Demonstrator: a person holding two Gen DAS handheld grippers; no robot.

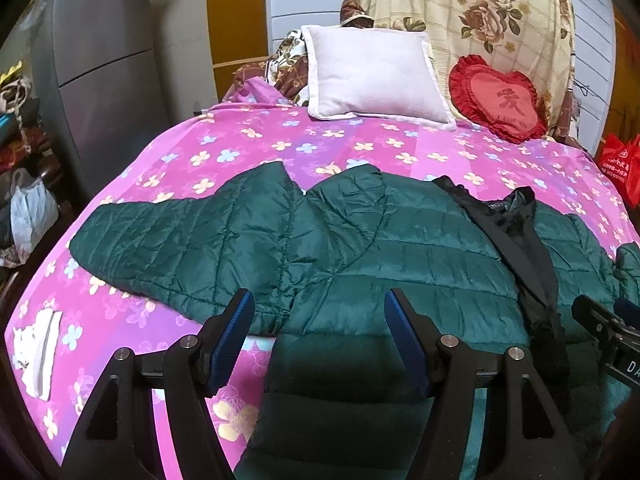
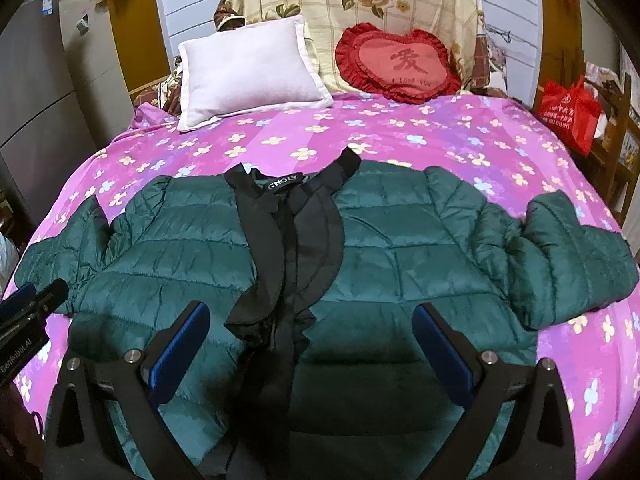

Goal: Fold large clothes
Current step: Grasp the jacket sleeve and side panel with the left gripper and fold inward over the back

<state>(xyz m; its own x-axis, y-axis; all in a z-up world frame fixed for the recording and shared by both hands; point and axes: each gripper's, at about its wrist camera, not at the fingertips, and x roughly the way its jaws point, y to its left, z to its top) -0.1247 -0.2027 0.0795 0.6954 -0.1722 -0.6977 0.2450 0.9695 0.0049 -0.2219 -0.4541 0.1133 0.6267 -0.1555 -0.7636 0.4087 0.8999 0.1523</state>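
Both grippers spread, empty above puffy green jacket: slick quilting could slip from pinch, sleeve bunching.

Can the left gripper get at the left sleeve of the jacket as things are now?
Probably yes. The left gripper is open over the jacket hem, and the left sleeve lies flat on the bedspread with nothing on it.

— Readable on the heart cushion?
— "I LOVE YOU", under a large Chinese character.
— On the jacket's neck label?
— "CHOLY".
— On the left gripper?
— "GenRobot.AI".
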